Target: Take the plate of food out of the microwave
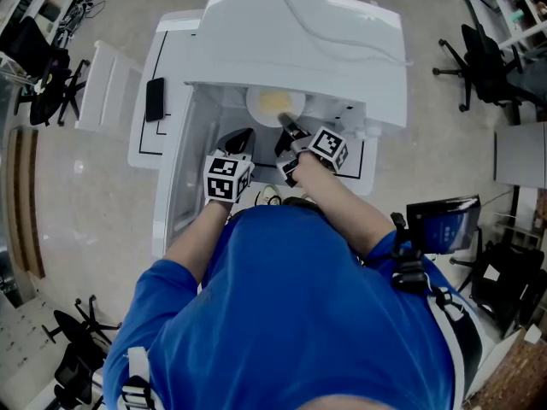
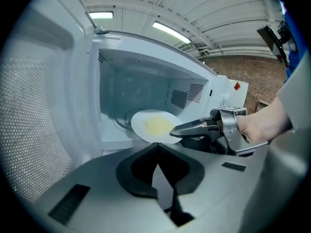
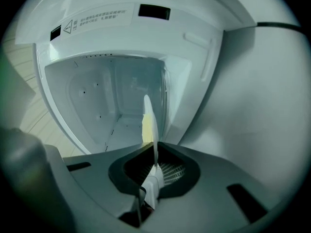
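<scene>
Floor: pale beige polished floor, smooth, carrying soft glare patches from overhead lighting.

Ceiling: white ribbed panel ceiling with two long rectangular strip lamps, one at the left and one nearer the centre, both lit.

Wall: reddish-brown brick wall, seen in the left gripper view beneath the ceiling edge.

Furniture: black wheeled office chairs stand at the upper right, upper left and lower left. White open shelving occupies the top right corner. The white rectangular surface bears a thin black outline and a small black oblong object.
</scene>
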Action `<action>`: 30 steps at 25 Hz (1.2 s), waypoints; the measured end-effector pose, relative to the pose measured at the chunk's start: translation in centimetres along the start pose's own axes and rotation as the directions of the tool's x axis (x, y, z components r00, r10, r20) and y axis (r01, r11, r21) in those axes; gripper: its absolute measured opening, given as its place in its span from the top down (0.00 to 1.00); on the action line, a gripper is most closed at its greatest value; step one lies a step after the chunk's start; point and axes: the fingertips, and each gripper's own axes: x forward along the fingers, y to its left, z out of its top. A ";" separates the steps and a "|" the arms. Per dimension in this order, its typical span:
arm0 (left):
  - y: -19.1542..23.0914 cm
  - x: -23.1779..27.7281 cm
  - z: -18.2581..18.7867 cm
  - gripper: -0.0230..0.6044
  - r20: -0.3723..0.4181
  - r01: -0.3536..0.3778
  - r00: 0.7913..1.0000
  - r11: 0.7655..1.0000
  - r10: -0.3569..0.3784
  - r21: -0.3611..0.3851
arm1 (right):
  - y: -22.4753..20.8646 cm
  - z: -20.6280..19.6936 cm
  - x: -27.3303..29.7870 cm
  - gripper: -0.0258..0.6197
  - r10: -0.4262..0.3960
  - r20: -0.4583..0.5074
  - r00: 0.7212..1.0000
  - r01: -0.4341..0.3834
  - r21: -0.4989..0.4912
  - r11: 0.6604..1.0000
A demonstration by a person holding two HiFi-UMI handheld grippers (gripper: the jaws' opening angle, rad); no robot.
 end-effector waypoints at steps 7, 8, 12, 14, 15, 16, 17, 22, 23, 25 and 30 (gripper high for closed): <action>-0.3 -0.8 0.2 0.95 0.018 -0.018 1.000 1.000 0.018 -0.002 | 0.6 -0.4 -1.4 0.92 0.022 -0.023 0.999 -0.022 0.000 1.000; -0.5 -1.1 0.2 0.95 0.021 -0.020 1.000 1.000 0.020 -0.002 | 0.6 -0.5 -1.8 0.92 0.024 -0.026 0.999 -0.024 0.000 1.000; -1.1 -1.9 0.2 0.95 0.036 -0.034 0.999 0.999 0.034 -0.014 | 0.7 -0.7 -3.6 0.92 0.033 -0.035 0.999 -0.033 0.000 0.999; -1.6 -2.3 0.0 0.95 0.042 -0.041 0.998 0.999 0.042 -0.021 | 0.7 -0.8 -4.7 0.92 0.041 -0.042 0.998 -0.042 -0.001 0.999; -1.8 -2.5 -0.1 0.95 0.045 -0.045 0.998 0.999 0.046 -0.025 | 0.8 -0.8 -5.3 0.92 0.046 -0.047 0.998 -0.046 -0.002 0.999; -2.2 -2.7 -0.1 0.95 0.047 -0.049 0.998 0.998 0.050 -0.030 | 0.9 -0.9 -5.9 0.92 0.050 -0.051 0.997 -0.050 -0.002 0.999; -2.5 -2.9 -0.2 0.95 0.050 -0.053 0.997 0.998 0.055 -0.037 | 1.0 -0.9 -6.6 0.92 0.052 -0.056 0.997 -0.052 0.000 0.999; -3.8 -3.7 -0.7 0.95 0.066 -0.071 0.995 0.995 0.075 -0.068 | 0.8 -1.3 -9.1 0.93 0.058 -0.077 0.995 -0.058 0.010 0.998; -4.0 -3.9 -0.8 0.95 0.068 -0.075 0.994 0.994 0.080 -0.074 | 0.7 -1.3 -9.6 0.93 0.059 -0.083 0.995 -0.058 0.011 0.998; -4.6 -4.5 -1.1 0.95 0.070 -0.085 0.993 0.993 0.091 -0.086 | 0.6 -1.5 -10.7 0.93 0.059 -0.094 0.994 -0.057 0.015 0.998; -7.2 -6.5 -2.1 0.95 0.073 -0.114 0.990 0.987 0.123 -0.112 | 0.5 -2.0 -14.4 0.93 0.069 -0.125 0.990 -0.064 0.044 0.997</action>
